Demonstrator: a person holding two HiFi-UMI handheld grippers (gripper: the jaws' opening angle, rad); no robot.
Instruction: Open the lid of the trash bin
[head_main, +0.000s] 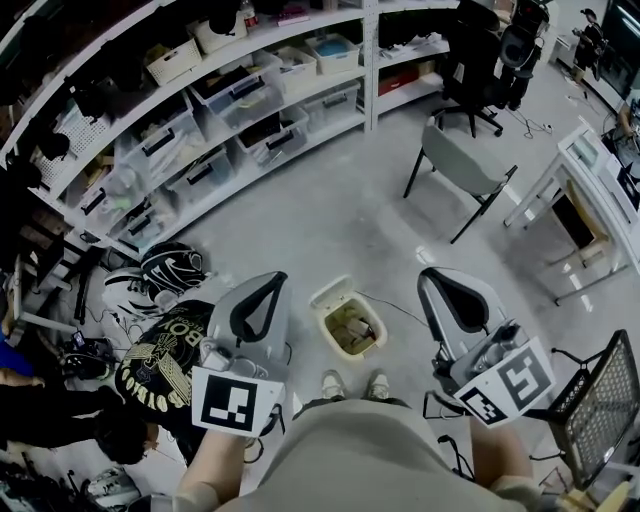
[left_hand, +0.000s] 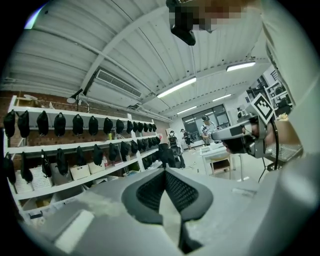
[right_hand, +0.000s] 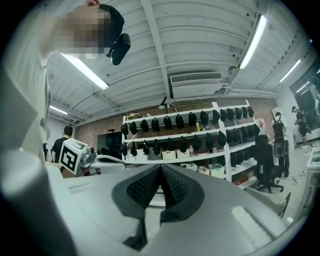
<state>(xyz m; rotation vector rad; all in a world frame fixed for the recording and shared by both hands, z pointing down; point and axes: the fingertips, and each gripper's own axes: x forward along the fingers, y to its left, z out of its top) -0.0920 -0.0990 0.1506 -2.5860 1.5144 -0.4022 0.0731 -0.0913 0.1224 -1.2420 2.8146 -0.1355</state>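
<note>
The person is standing over the trash bin (head_main: 325, 322), which is sitting on the bare floor just far of their shoes (head_main: 350, 383), between the two grippers in the head view. Its inside is showing rubbish, and a pale flap at its far-left edge seems to be the lid tilting up, so the lid looks at least partly open already, though I cannot tell how far. The left gripper (head_main: 266, 290) (left_hand: 165, 173) and right gripper (head_main: 438, 280) (right_hand: 160, 170) are both hovering high with their tips pressing together, gripping nothing, and aiming out across the room rather than down. The risk lies there: neither gripper view is showing the bin, so a reach downward would be starting blind, and a light bin could be skidding or tipping if a jaw were catching the rim instead of the lid. A thin cable (head_main: 398, 306) is trailing right from the bin and could be snagging. A black helmet (head_main: 172, 268) and printed black bag (head_main: 160, 362) are crowding the near left, a wire basket (head_main: 600, 400) the near right; the grey chair (head_main: 460, 160) and shelves (head_main: 250, 100) are standing well apart, far off.
</note>
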